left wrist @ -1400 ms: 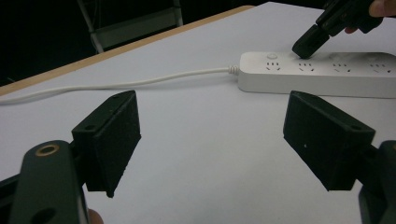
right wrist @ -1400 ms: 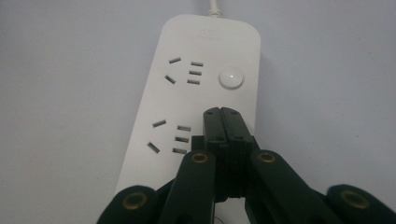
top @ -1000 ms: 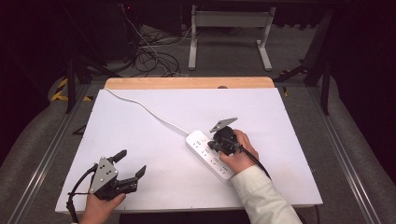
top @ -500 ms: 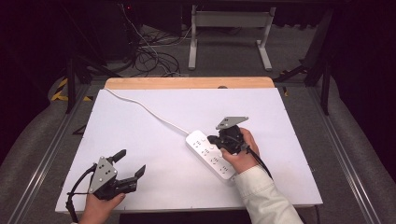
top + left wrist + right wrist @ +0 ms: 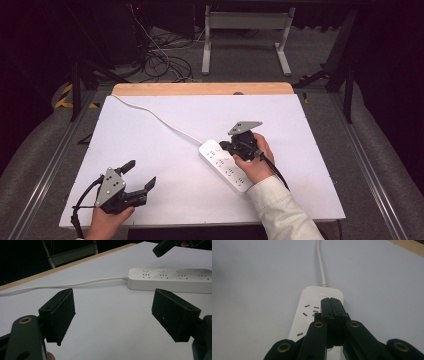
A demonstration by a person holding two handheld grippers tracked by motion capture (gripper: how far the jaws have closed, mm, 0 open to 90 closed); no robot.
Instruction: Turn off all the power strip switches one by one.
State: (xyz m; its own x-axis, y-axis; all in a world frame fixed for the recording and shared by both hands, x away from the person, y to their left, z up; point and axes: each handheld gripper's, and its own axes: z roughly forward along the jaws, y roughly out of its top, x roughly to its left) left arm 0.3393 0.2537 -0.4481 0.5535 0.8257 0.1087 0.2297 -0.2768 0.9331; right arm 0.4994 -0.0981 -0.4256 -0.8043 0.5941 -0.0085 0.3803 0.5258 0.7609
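With jaws pressed together and holding nothing, the right tongs [image 5: 332,305] bear down on the cord end of the white power strip [image 5: 226,164] lying mid-worktop [image 5: 165,200], apparently pressing its switch, while the left tongs [image 5: 136,180] wait wide open, empty, well apart.

The power strip [image 5: 228,165] lies on the table [image 5: 310,150], right of centre; its cord [image 5: 155,116] runs to the far left corner; the right gripper [image 5: 231,146] sits over the strip's cord end; the left gripper [image 5: 140,177] sits near the front left, well apart.
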